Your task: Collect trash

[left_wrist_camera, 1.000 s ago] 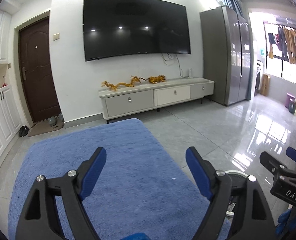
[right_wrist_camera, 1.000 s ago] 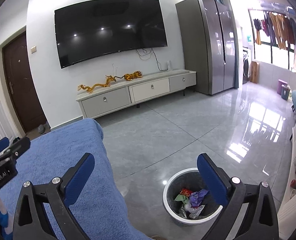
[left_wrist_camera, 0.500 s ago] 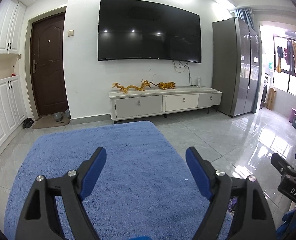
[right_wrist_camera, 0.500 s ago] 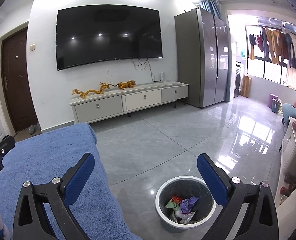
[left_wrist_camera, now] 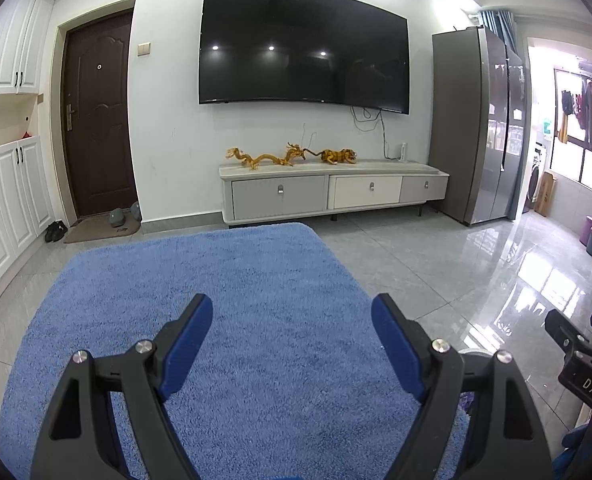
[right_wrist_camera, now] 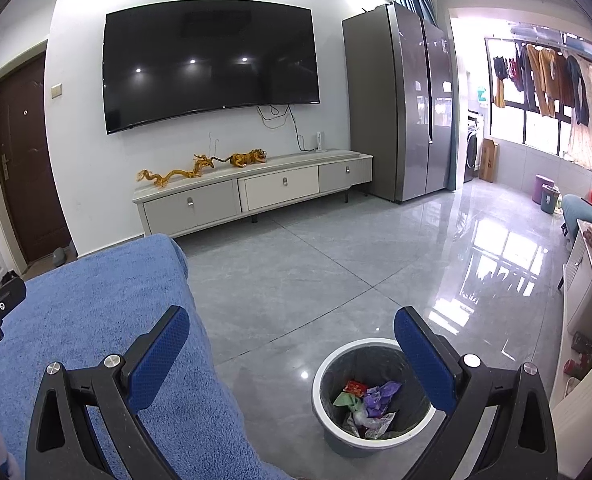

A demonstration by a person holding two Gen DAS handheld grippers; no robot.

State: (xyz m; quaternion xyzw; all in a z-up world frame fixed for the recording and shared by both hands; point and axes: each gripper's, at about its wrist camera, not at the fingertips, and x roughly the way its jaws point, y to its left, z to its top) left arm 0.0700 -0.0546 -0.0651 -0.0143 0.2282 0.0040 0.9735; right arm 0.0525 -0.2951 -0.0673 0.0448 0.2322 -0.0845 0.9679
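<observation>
A round grey trash bin [right_wrist_camera: 327, 408] with a white rim stands on the tiled floor by the right edge of a blue rug [right_wrist_camera: 96, 320]. It holds several crumpled wrappers [right_wrist_camera: 369, 404], red, green, purple and clear. My right gripper [right_wrist_camera: 292, 328] is open and empty, held high above the floor between rug and bin. My left gripper [left_wrist_camera: 292, 312] is open and empty above the blue rug [left_wrist_camera: 236, 300]. The rug shows no trash in either view. The right gripper's side [left_wrist_camera: 579, 364] shows at the right edge of the left wrist view.
A TV cabinet [left_wrist_camera: 331, 190] with golden dragon figures stands against the far wall under a large TV [left_wrist_camera: 303, 44]. A grey fridge [right_wrist_camera: 399, 100] is at the right. A brown door [left_wrist_camera: 96, 120] and white cupboards are at the left. A low white cabinet [right_wrist_camera: 587, 300] is close on the right.
Both grippers have risen and levelled out, so more of the room shows and the bin sits lower in the right wrist view. Both stay open and empty.
</observation>
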